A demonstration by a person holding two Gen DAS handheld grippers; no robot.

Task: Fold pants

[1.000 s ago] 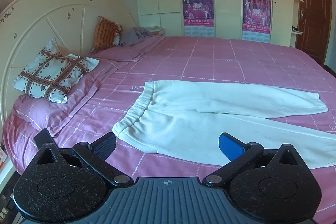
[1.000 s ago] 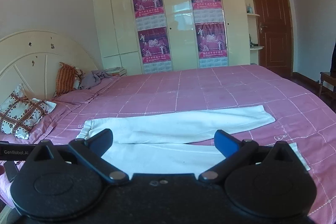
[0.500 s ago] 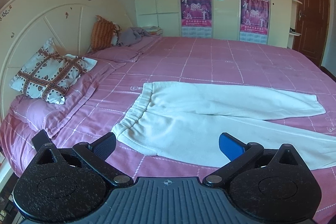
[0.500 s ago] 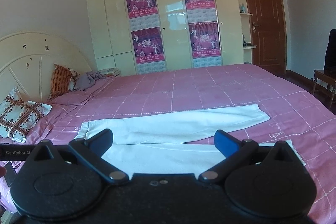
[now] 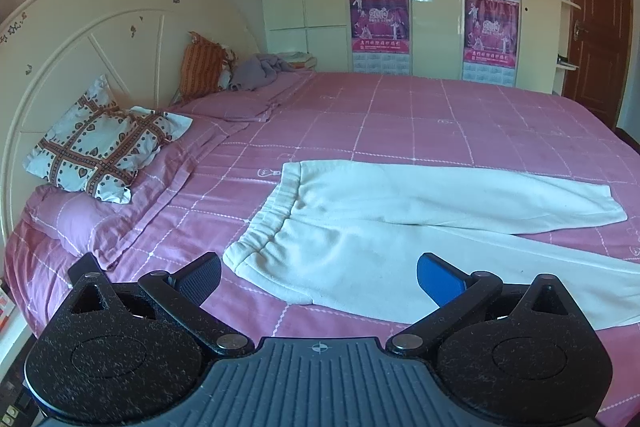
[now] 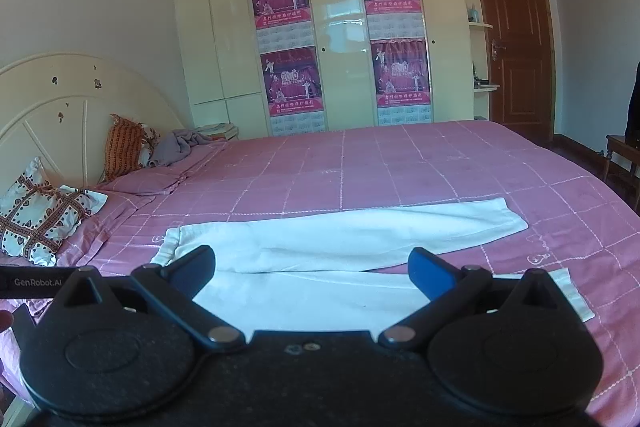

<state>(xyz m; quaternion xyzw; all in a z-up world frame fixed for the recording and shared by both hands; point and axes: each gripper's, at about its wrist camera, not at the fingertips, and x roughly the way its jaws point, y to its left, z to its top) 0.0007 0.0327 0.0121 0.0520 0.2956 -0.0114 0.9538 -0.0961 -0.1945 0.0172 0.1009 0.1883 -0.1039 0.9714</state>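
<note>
White pants point(image 5: 400, 227) lie flat on the pink bed, waistband point(image 5: 268, 219) to the left and both legs spread to the right. My left gripper point(image 5: 318, 281) hovers open just short of the near waistband corner, nothing between its fingers. In the right wrist view the pants point(image 6: 352, 247) stretch across the bed, the far leg cuff point(image 6: 508, 219) angled away from the near leg. My right gripper point(image 6: 312, 273) is open above the near leg, holding nothing. The near leg's cuff point(image 6: 572, 295) shows at the right.
A pink checked bedspread point(image 5: 400, 115) covers the bed. A patterned pillow point(image 5: 104, 143), an orange cushion point(image 5: 202, 67) and a grey garment point(image 5: 260, 71) lie by the cream headboard point(image 5: 100, 39). A wardrobe with posters point(image 6: 340, 47), a brown door point(image 6: 512, 39) and a wooden chair point(image 6: 624, 155) stand beyond.
Both cameras have shifted slightly, so the pants sit a little differently in each view. Both grippers stay open, and the pants have not been moved.
</note>
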